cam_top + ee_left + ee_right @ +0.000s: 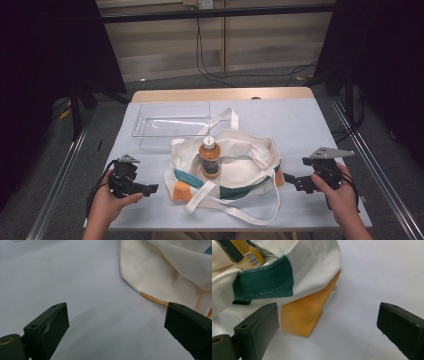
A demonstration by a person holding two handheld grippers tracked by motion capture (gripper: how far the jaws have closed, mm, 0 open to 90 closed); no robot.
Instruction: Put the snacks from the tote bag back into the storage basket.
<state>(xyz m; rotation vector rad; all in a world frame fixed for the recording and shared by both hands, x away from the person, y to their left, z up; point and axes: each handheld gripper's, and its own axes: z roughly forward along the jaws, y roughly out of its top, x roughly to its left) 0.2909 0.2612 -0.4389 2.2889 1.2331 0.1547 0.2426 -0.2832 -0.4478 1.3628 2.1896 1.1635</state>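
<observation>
I see both my left gripper (150, 188) and right gripper (292, 180) released, flanking the tote bag (240, 170) with an orange bottle (210, 157) at frame centre

I see a clear plastic tray (172, 120) lying flat near the far left corner of the table (310, 130), its long side running along the far edge. The table carries a pale grey cover; a strip of bare wood (222, 94) shows along the far edge. Beyond that edge, black cables (210, 70) hang down the wall and trail across the grey floor (165, 82). A metal rail (55, 185) runs beside the table's left edge, another beside its right
</observation>
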